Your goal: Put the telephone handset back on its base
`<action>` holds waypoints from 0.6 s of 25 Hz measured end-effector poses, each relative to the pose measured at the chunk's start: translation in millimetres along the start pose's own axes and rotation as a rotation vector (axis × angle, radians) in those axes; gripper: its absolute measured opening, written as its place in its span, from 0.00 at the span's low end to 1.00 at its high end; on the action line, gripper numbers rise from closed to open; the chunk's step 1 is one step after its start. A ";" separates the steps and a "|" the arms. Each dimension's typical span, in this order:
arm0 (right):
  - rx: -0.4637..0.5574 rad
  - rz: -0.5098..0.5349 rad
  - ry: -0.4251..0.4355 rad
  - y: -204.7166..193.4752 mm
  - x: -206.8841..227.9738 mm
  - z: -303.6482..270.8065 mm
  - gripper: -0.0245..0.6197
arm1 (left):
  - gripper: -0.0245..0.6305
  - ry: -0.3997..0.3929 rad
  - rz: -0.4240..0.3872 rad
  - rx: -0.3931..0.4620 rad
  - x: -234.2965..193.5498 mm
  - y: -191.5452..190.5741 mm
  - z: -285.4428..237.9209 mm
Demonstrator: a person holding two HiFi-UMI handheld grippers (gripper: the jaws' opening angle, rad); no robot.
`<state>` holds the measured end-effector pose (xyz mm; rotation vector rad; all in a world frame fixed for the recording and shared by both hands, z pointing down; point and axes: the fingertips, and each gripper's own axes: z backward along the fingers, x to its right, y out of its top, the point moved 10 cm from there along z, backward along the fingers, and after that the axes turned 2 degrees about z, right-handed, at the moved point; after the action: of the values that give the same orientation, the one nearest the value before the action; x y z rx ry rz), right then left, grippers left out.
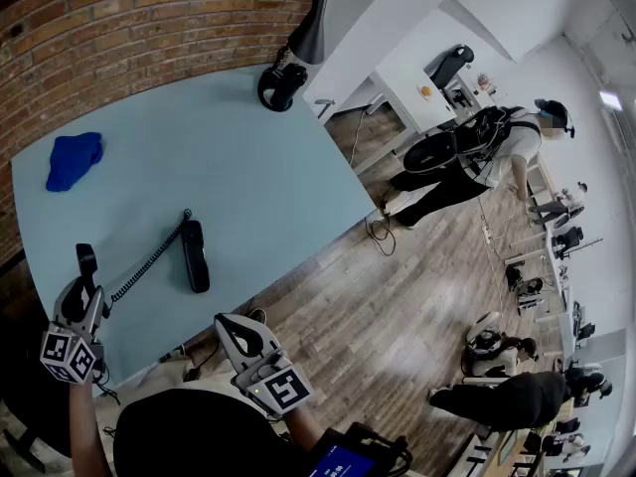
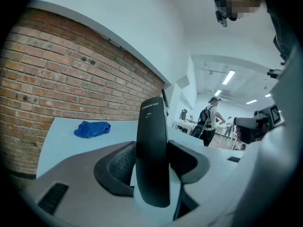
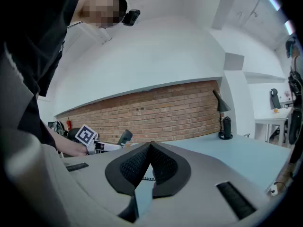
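**Black handset (image 2: 151, 150) held clear of its base (image 1: 195, 256)**

Blue cloth (image 1: 75, 160) lies far left on the pale-blue table (image 1: 258, 167). Nearer, the left gripper (image 1: 81, 301) clamps the handset upright between its jaws. A coiled cord (image 1: 149, 259) runs right to the base, lying flat on the tabletop. The right gripper (image 3: 150, 148) has its jaws pressed together, holding nothing.

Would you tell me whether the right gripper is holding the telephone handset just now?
No, the jaws of the right gripper are shut on nothing, while the left gripper clamps the telephone handset.
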<state>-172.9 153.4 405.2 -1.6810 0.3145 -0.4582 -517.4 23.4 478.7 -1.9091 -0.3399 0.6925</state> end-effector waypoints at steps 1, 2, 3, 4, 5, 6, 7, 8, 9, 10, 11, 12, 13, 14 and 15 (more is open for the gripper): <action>-0.004 0.001 0.010 1.3 3.3 -0.5 0.06 | 0.41 0.008 0.000 0.000 2.3 -0.2 -0.8; -0.007 0.002 0.021 2.5 7.1 -1.1 0.06 | 0.41 0.016 0.000 0.000 4.9 -0.4 -1.9; -0.009 0.002 0.033 3.5 11.7 -1.9 0.06 | 0.41 0.024 0.001 0.000 7.9 -0.8 -3.5; -0.012 0.000 0.047 4.3 17.3 -2.9 0.06 | 0.41 0.032 0.005 0.002 11.4 -1.4 -5.6; -0.016 -0.006 0.065 4.6 24.0 -4.3 0.06 | 0.41 0.042 0.009 0.003 15.4 -2.3 -8.2; -0.023 -0.018 0.091 4.7 31.7 -6.1 0.06 | 0.41 0.055 0.015 0.004 19.7 -3.3 -11.2; -0.034 -0.033 0.124 4.7 40.3 -8.2 0.06 | 0.41 0.070 0.019 0.005 24.7 -4.1 -14.9; -0.048 -0.047 0.159 4.6 49.3 -10.0 0.06 | 0.41 0.086 0.024 0.005 30.6 -4.6 -18.8; -0.066 -0.052 0.190 4.3 58.4 -11.5 0.06 | 0.41 0.103 0.028 0.004 36.9 -5.0 -22.3; -0.087 -0.053 0.214 3.7 67.3 -13.2 0.06 | 0.41 0.125 0.033 0.002 43.4 -5.5 -24.8; -0.106 -0.053 0.237 3.2 76.5 -14.9 0.06 | 0.41 0.152 0.042 0.000 50.5 -6.7 -25.9; -0.118 -0.056 0.266 2.8 87.1 -14.9 0.06 | 0.41 0.184 0.059 -0.003 59.7 -9.7 -26.1; -0.128 -0.062 0.301 2.1 99.6 -12.1 0.06 | 0.41 0.216 0.082 -0.004 71.8 -14.8 -26.4; -0.138 -0.066 0.339 1.0 113.8 -7.9 0.06 | 0.41 0.245 0.104 -0.006 85.4 -20.4 -28.1; -0.149 -0.067 0.371 0.3 128.7 -4.9 0.06 | 0.41 0.271 0.120 -0.007 98.6 -25.3 -31.8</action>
<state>-61.7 90.4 421.0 -1.7502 0.5754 -0.8162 -418.1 62.2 480.3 -2.0123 -0.0579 0.5018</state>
